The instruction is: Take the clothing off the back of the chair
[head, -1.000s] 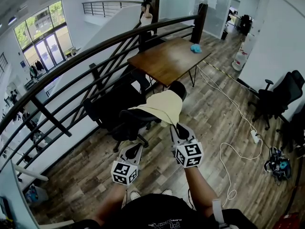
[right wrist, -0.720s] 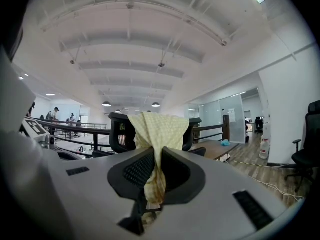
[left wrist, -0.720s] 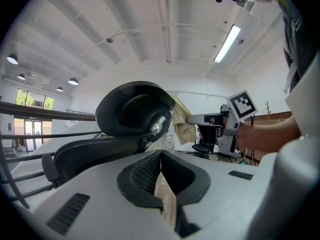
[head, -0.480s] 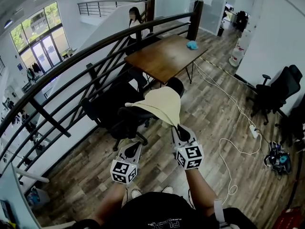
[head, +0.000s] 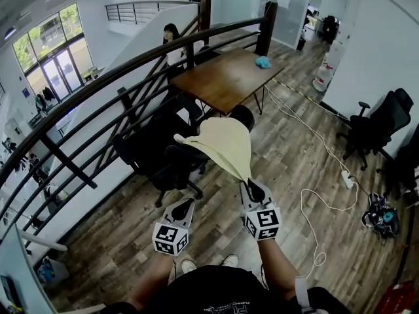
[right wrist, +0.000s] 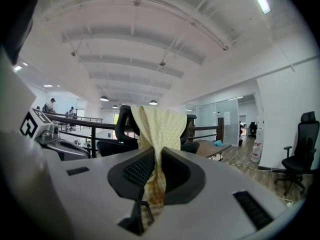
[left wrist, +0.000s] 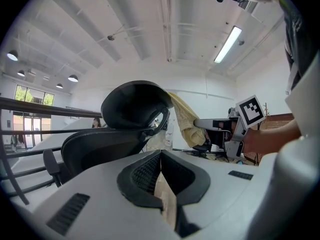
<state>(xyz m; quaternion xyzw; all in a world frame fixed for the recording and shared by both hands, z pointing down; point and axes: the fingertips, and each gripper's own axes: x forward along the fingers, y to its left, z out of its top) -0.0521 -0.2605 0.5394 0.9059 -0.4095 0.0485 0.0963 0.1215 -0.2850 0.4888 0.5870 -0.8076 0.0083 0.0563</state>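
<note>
Wood-plank flooring (head: 294, 169) runs under a mezzanine edged by a dark railing (head: 98, 90), with a wooden table (head: 222, 77) well beyond both claws. The right claw (head: 253, 187) is pinched tight on a corner of the pale yellow garment (head: 226, 146); in the right gripper view the cloth comes straight out from between its jaws and rises ahead to the black chair (head: 163, 159). From those tips the fabric stretches forward, and its far end is draped over the chair's back. The left claw (head: 186, 206) is just to the left of the right one, apart from it and short of the chair's seat. Its jaws are pressed together with no cloth between them. A second black office chair (head: 373, 126) stands far off to the right claw's right, and a white cable (head: 327, 205) trails across the floor on that side.
</note>
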